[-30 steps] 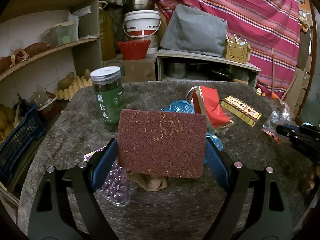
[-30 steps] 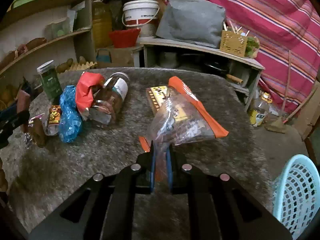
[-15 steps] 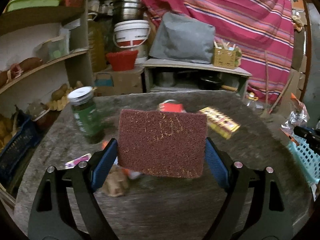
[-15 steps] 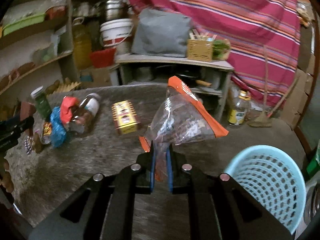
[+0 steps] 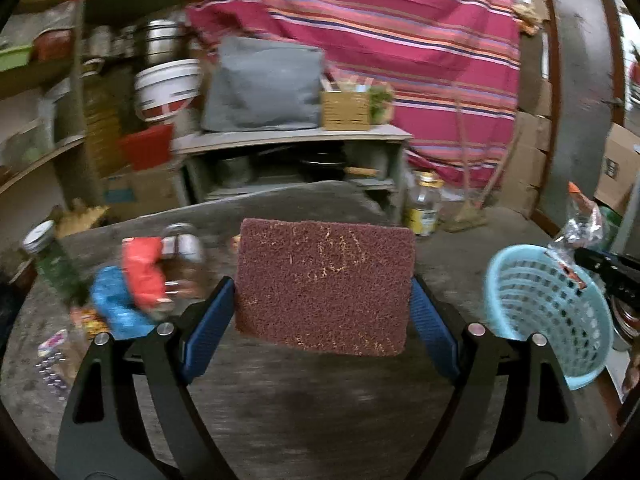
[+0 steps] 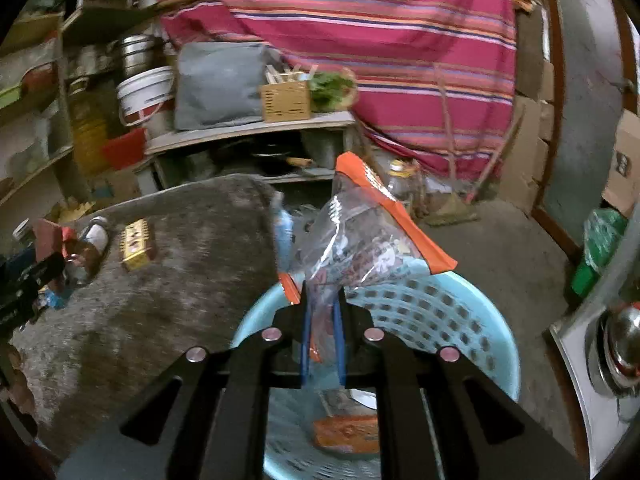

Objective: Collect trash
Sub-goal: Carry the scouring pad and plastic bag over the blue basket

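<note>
**Wrapper held over basket, pad in other tool**

Right tool (image 6: 322, 312): fingers pinched together on a clear plastic wrapper (image 6: 360, 236) with orange edge, held up directly above the light blue basket (image 6: 432, 304). Wrapper not in the basket, bottom corner hangs just above the rim. Basket stands on the floor just beside the counter (image 6: 168, 280) edge. Inside the basket: an orange packet (image 6: 346, 434) low down at the bottom, plus something pale next to it, too blurred to tell.

Left tool (image 5: 322, 300): blue pads clamped on both side edges of a dark red scouring pad (image 5: 326, 286), pad upright, raised over the counter (image 5: 320, 400). From this view the basket (image 5: 548, 312) sits to the right, right tool and wrapper (image 5: 580, 224) above its far rim.

On the counter, left side: green jar with silver lid (image 5: 50, 260) upright; a jar on its side (image 5: 182, 256) with red bag (image 5: 144, 272) against it; blue plastic bag (image 5: 114, 304) touching the red one; small wrappers (image 5: 52, 356) near the edge. Yellow box (image 6: 138, 244) lies apart from that pile, nearer the middle.
</note>
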Demonstrator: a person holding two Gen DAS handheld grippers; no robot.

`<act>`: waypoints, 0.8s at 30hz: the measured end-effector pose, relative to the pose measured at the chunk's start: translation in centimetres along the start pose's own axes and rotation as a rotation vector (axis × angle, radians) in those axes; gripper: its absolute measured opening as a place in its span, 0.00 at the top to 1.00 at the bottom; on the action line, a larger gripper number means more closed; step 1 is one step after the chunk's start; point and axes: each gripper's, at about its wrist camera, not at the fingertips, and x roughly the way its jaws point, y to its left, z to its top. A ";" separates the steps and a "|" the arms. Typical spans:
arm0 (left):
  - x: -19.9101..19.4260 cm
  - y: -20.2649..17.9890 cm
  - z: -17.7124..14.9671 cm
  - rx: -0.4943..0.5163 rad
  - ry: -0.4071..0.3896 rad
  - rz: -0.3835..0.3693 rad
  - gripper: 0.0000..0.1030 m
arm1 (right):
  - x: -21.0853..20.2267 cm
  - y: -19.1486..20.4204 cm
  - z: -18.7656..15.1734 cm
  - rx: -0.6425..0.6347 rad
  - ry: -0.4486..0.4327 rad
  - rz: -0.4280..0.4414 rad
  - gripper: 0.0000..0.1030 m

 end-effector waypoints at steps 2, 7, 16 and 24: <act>0.5 -2.3 -0.1 0.016 0.005 -0.028 0.19 | -0.1 -1.3 -0.3 0.017 0.004 -0.010 0.90; 1.6 -6.9 -0.5 0.046 0.026 -0.091 0.19 | -0.5 -4.3 -0.9 0.056 0.007 -0.041 0.90; 3.6 -14.4 -0.8 0.100 0.064 -0.179 0.19 | -0.6 -8.6 -1.6 0.159 0.008 -0.075 0.90; 4.8 -17.4 -0.4 0.116 0.090 -0.218 0.14 | -0.5 -10.0 -2.2 0.190 0.016 -0.075 0.90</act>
